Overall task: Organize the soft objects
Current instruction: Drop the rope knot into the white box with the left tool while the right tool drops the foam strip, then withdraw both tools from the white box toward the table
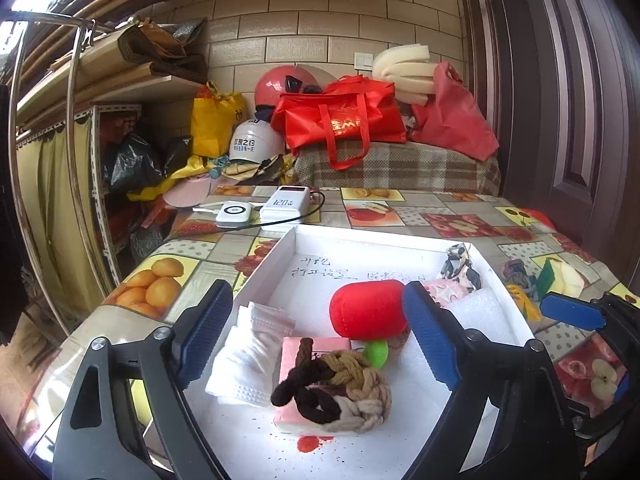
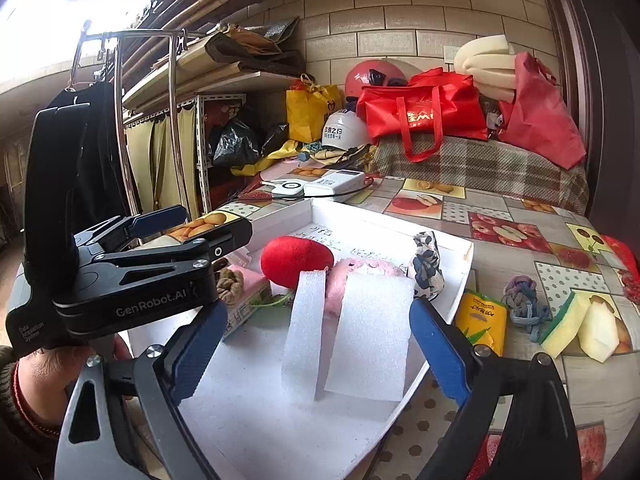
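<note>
A white foam tray lies on the fruit-print table. In the left wrist view my left gripper is open and empty above a brown-and-beige braided rope knot that rests on a pink tissue pack. A red plush, folded white masks and a green ball lie beside it. In the right wrist view my right gripper is open over a folded white foam sheet. A floral cloth knot and a pink cloth lie behind it.
Right of the tray lie a yellow packet, a blue-grey rope knot, a yellow-green sponge and a white foam piece. Two power banks with a cable lie behind the tray. Bags and helmets crowd the back.
</note>
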The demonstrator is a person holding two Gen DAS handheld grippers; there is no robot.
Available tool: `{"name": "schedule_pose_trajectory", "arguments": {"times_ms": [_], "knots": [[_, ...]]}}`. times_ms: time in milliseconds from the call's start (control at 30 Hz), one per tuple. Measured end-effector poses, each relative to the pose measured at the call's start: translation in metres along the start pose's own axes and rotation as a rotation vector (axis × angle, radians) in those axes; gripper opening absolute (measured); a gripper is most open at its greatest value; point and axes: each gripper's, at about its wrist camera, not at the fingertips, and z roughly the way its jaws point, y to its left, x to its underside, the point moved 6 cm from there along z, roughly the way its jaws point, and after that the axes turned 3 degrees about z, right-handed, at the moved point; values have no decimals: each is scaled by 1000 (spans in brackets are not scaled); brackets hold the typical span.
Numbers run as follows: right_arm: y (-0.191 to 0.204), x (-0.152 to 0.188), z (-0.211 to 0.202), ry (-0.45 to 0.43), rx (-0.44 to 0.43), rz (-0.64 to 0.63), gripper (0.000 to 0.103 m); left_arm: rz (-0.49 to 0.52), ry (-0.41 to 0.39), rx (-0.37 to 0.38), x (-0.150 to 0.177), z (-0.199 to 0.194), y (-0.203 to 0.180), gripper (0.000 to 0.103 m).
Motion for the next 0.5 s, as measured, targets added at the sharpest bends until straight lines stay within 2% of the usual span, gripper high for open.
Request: {"name": "schedule_pose_trajectory", "arguments": {"times_ms": [100, 333, 400, 500], "knots": [[0, -1, 0, -6, 5, -6, 93, -17, -2, -20, 0, -1, 5, 103], [-4, -1, -2, -18, 17, 13, 97, -56, -5, -43, 1, -3, 13, 103], [-5, -1, -3, -18, 18, 23, 103, -70, -5, -46, 2, -3, 15, 103], [-7, -1, -3, -19, 19, 32, 103, -75, -7, -47, 2, -4, 17, 103]]}}
